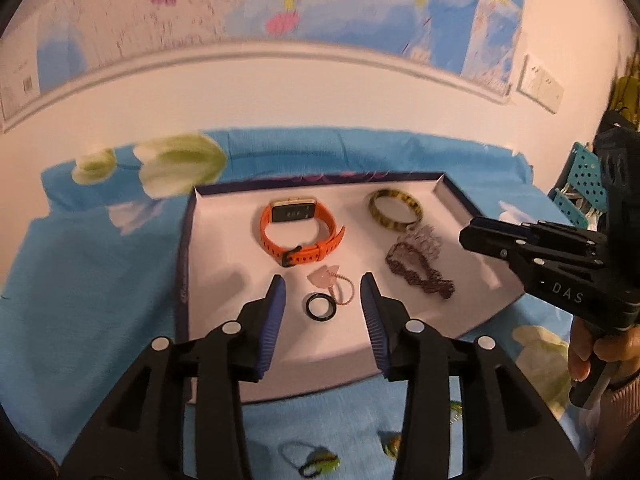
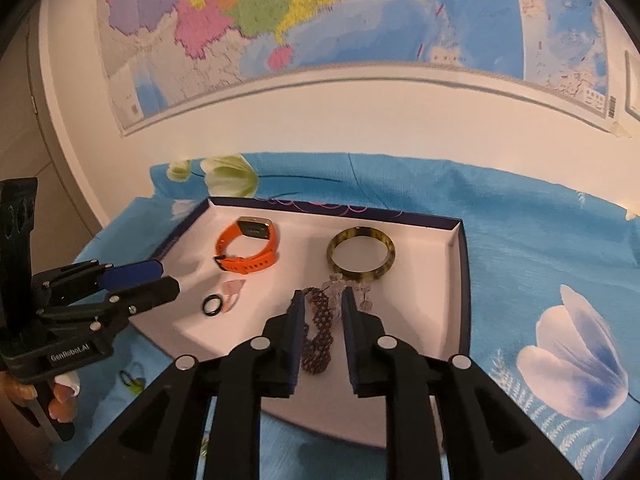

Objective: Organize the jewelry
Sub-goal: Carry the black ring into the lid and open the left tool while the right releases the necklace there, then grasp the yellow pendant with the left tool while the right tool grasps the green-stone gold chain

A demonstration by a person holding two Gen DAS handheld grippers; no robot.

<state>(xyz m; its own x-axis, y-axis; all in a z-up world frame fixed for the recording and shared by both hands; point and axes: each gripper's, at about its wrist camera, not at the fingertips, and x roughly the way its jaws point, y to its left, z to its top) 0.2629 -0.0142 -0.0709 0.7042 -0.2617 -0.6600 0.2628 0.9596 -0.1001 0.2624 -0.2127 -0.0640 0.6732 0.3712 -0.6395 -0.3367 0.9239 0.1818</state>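
- Left wrist view: a shallow white-lined tray (image 1: 224, 248) with dark blue walls lies on a blue flowered cloth (image 1: 100, 264) over the table.
- Inside the tray, an orange watch (image 1: 298, 234) sits toward the far wall, with a mottled yellow-brown bangle (image 1: 395, 210) beside it on the right.
- Nearer than the bangle lie a clear beaded bracelet (image 1: 422, 238) and a dark purple beaded band (image 1: 420, 270), touching each other.
- A black ring (image 1: 319, 306) rests in the near part of the tray, against a pink charm on a thin chain (image 1: 334, 282).
- The left gripper (image 1: 323, 302) hovers over the near part of the tray, jaws spread wide either side of the black ring, gripping nothing.
- The right gripper (image 1: 478, 234) reaches in over the tray's right wall; its jaws look nearly together, empty.
- Right wrist view: the same tray (image 2: 456, 280) holds the watch (image 2: 248, 248) and bangle (image 2: 361, 254) at the far side.
- The right gripper (image 2: 322, 304) is parted, with the purple band (image 2: 320, 332) lying between its jaws, not clamped; the clear bracelet (image 2: 340, 284) lies just beyond its fingertips.
- The left gripper (image 2: 162, 280) comes in over the tray's left wall, near the ring (image 2: 211, 305).
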